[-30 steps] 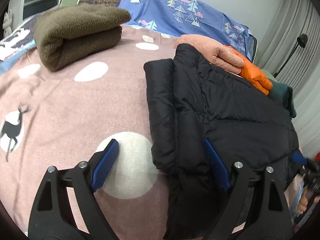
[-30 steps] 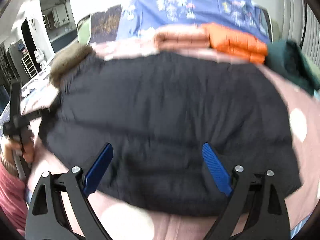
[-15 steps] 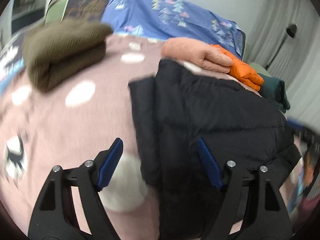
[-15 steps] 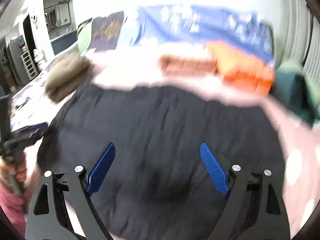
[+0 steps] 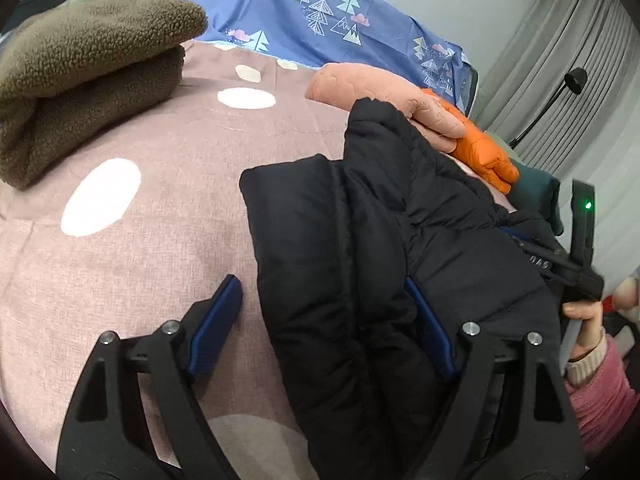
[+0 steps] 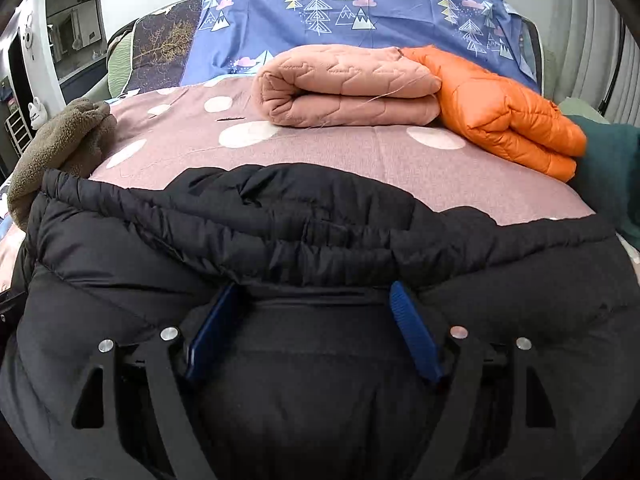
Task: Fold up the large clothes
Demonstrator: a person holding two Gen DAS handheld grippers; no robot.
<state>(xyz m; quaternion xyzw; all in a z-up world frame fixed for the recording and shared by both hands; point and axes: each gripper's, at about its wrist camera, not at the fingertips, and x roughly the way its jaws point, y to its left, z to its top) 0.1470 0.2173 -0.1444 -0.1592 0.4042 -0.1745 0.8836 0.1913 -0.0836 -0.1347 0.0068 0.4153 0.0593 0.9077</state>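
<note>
**Black padded jacket spread on pink spotted bedspread, both claws at its edges**

Black quilted puffer jacket (image 6: 320, 240) lying across pink bedspread with white dots (image 5: 132, 208), bunched along its far edge. Left claw (image 5: 322, 322) set wide and opening, astride the jacket's folded left edge: one blue pad on bare bedspread, the other over black fabric, neither pressing. Right claw (image 6: 312, 316) wide but closing, pads sunk among folds of the jacket, fabric between them, not yet pinched. Beyond: folded peach quilted blanket (image 6: 344, 88), folded orange puffer garment (image 6: 508, 120) just beside it, dark teal cloth (image 6: 608, 168) at far right, brown fleece bundle (image 5: 88, 76) at left.
</note>
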